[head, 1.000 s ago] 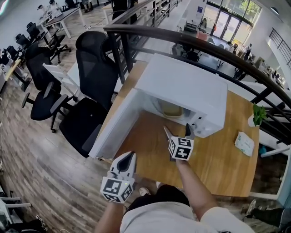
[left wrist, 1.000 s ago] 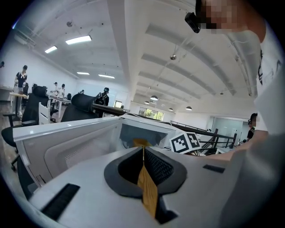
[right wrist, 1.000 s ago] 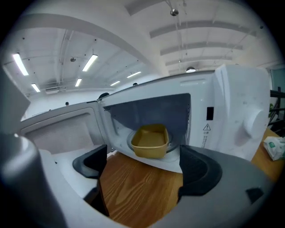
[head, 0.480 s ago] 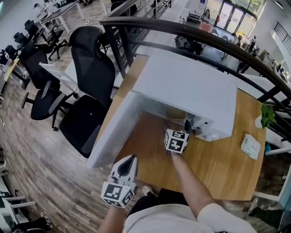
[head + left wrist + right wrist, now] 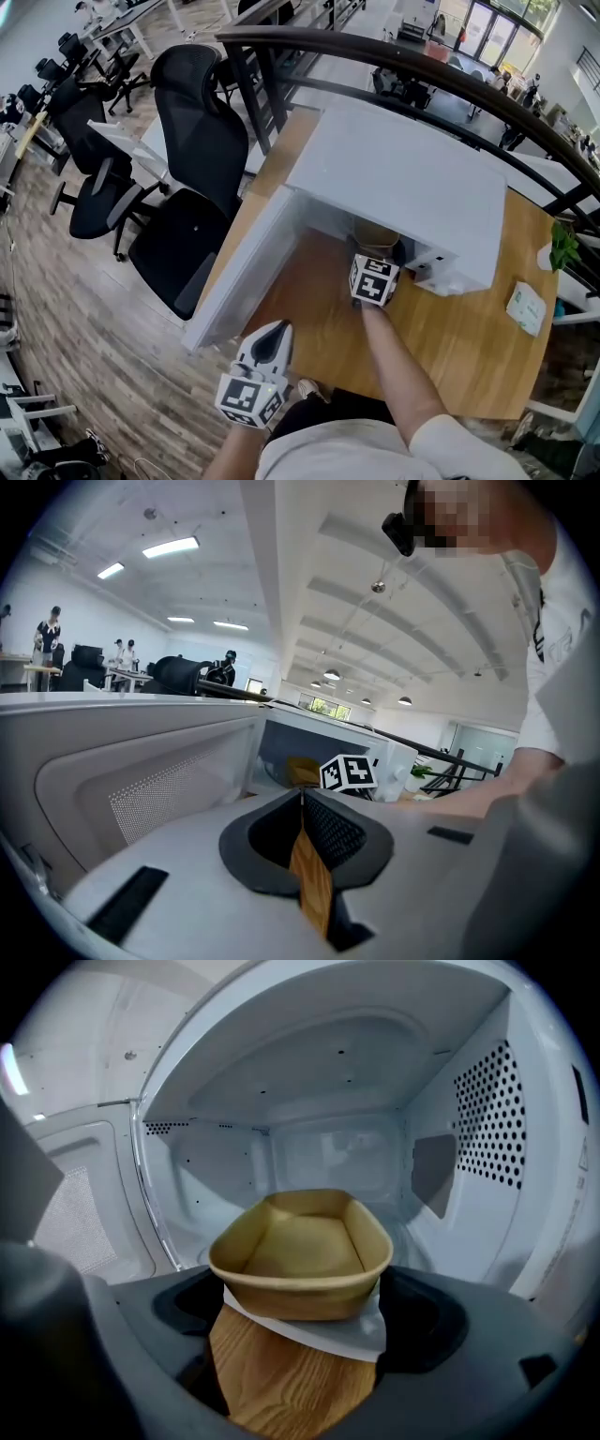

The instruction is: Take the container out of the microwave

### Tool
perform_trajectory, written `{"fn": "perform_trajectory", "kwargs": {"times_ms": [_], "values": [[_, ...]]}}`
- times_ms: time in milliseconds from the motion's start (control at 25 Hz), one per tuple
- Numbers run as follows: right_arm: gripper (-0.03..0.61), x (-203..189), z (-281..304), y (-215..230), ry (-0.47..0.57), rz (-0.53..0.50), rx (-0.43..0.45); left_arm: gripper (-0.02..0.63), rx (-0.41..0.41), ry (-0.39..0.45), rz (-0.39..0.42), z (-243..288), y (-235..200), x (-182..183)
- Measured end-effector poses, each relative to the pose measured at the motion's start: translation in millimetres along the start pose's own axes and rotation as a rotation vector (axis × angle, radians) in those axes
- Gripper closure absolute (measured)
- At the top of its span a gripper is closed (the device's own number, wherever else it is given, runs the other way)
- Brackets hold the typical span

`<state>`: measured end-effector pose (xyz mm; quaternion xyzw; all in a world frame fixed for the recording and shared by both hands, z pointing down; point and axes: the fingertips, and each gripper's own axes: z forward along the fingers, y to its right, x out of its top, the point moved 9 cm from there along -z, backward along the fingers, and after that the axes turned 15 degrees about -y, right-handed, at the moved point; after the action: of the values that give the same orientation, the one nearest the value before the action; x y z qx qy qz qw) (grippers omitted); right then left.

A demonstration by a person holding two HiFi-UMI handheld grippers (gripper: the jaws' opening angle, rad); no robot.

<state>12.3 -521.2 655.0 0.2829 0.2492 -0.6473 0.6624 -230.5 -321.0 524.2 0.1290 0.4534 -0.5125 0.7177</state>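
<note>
The white microwave (image 5: pixel 394 178) stands on the wooden table (image 5: pixel 450 347) with its door (image 5: pixel 239 272) swung open to the left. Inside sits a tan, empty paper container (image 5: pixel 305 1246) on a white sheet; its edge shows at the cavity mouth (image 5: pixel 375 234). My right gripper (image 5: pixel 377 249) is at the mouth, open, with one jaw on each side of the container's near end (image 5: pixel 300 1307). My left gripper (image 5: pixel 275 333) hangs low near the table's front edge, shut and holding nothing (image 5: pixel 302 794).
Black office chairs (image 5: pixel 192 141) stand left of the table. A black railing (image 5: pixel 394 66) runs behind the microwave. A white packet (image 5: pixel 527 307) and a small green plant (image 5: pixel 562 246) sit at the table's right end. The open door walls off the left side.
My right gripper has moved forward from the table in front of the microwave to its mouth, around the container. The left gripper has hardly moved.
</note>
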Motion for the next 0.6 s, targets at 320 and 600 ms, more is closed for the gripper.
{"fn": "perform_trajectory", "kwargs": {"times_ms": [320, 600], "values": [[0.080, 6, -11, 2, 0.017, -0.021, -0.016, 0.577, 0.010, 0.003, -0.002, -7, -3, -1], [0.080, -6, -41, -3, 0.028, -0.090, 0.019, 0.577, 0.001, 0.016, 0.011, -14, 4, -2]]}}
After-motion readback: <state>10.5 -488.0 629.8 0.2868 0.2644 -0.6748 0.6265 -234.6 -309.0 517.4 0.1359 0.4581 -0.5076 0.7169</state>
